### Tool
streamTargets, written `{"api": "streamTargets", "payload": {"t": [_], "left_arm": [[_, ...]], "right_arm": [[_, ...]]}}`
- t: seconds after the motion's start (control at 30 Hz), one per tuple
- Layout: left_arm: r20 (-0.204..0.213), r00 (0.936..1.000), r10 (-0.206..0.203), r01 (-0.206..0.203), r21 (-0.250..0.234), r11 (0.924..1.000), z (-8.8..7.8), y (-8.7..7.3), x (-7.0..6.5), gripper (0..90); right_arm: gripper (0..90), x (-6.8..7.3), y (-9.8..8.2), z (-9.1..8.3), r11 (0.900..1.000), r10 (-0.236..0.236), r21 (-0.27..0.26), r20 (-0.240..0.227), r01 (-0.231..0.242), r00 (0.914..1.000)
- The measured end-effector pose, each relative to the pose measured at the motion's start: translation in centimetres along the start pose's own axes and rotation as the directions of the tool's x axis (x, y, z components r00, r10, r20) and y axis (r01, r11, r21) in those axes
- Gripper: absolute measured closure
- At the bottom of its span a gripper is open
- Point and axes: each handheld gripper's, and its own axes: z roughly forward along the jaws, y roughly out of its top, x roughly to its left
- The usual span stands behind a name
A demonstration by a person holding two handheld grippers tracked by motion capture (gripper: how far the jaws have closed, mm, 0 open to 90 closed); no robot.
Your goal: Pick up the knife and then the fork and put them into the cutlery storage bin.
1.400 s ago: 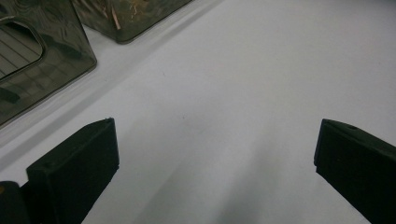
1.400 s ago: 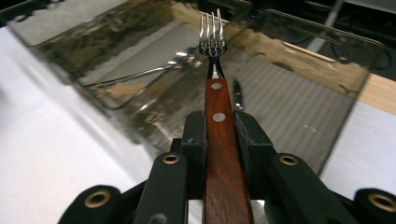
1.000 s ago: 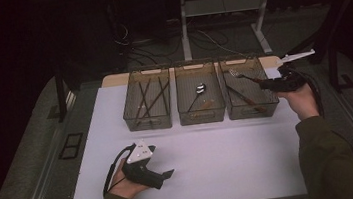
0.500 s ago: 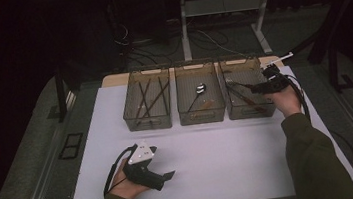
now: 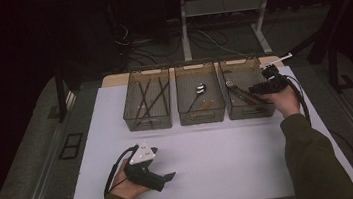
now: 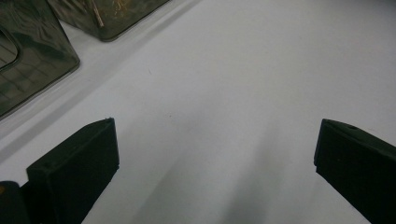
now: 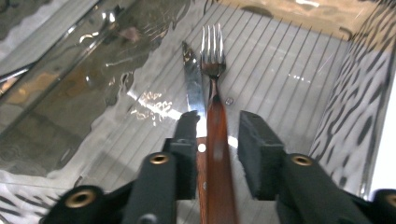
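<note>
A fork (image 7: 212, 65) with a reddish wooden handle lies in the right-hand clear bin (image 5: 238, 62), beside a knife (image 7: 194, 88). My right gripper (image 7: 217, 126) reaches into that bin from the right (image 5: 251, 91). The fork's handle sits between its jaws, which have just been opening, and a gap shows at the right pad, so they do not press on it. My left gripper (image 5: 168, 177) rests on the white table near the front. Its jaws stand wide open over bare tabletop (image 6: 215, 140).
Three clear bins stand in a row at the back of the white table (image 5: 231, 158). The left bin (image 5: 146, 72) holds thin dark sticks, the middle bin (image 5: 196, 67) a spoon (image 5: 200, 89). Cables trail from both grippers.
The right gripper has moved left and down into the right bin with the fork, and its jaws have parted. The left hand has stayed still.
</note>
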Motion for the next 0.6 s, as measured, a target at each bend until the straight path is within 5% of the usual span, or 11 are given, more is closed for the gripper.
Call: {"api": "streamTargets", "payload": {"t": [0.37,0.6], "left_arm": [[-0.001,1.0,0.0,0.0,0.003,1.0,0.0,-0.1,0.2,0.0],[-0.005,0.9999,-0.009,0.009,0.001,1.0,0.0,0.0,0.4,0.0]], "right_arm": [[41.8,0.1,-0.1,-1.2,0.999,0.024,-0.044,-0.072,-0.027,0.9971],[31.3,0.7,-0.6,-2.9,0.994,-0.008,-0.109,-0.099,-0.003,0.995]]}}
